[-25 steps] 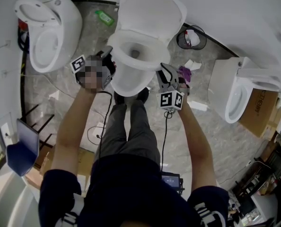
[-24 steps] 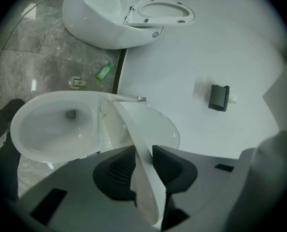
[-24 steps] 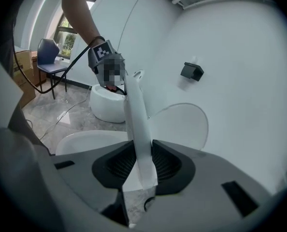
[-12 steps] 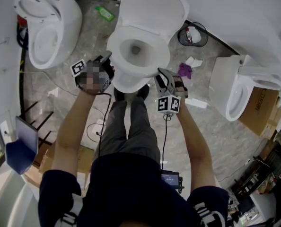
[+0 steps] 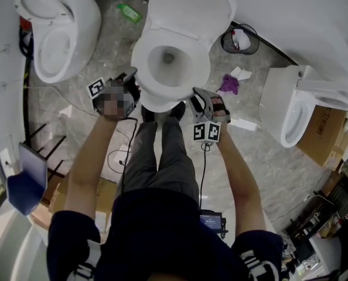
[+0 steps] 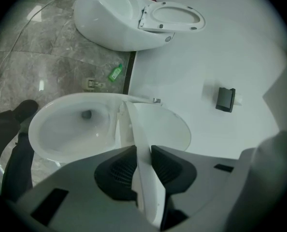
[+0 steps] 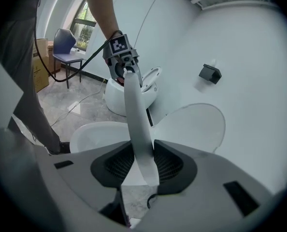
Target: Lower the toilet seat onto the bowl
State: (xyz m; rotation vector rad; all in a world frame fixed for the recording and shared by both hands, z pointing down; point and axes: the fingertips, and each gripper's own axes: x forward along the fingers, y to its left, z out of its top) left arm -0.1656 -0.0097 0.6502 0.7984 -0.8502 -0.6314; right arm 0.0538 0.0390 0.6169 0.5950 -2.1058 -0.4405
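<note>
Both grippers: one on each side edge of the toilet seat, towards its front.
Left side: left gripper, jaws drawn to a narrow gap on the seat's left rim, with both pads bearing on it.
Right side: right gripper, jaws opening with the seat's right rim between them; the pads touch it on both faces.
Seat position: raised partway, edge-on between bowl and lid, its front edge clear of the bowl rim.
Below seat: bowl, with nothing lying on its rim.
Behind seat: lid upright, close to the wall.
Foot of bowl: shoes just beside the base, between the two grippers.
Side room: floor bare on the left of the bowl. On the right, a purple cloth and paper scraps lie near the right gripper.
Neighbours: second toilet well apart on the left, third toilet well apart on the right.
Far edge: green bottle and waste bin flank the lid along the wall line. A black box is fixed on the wall.
</note>
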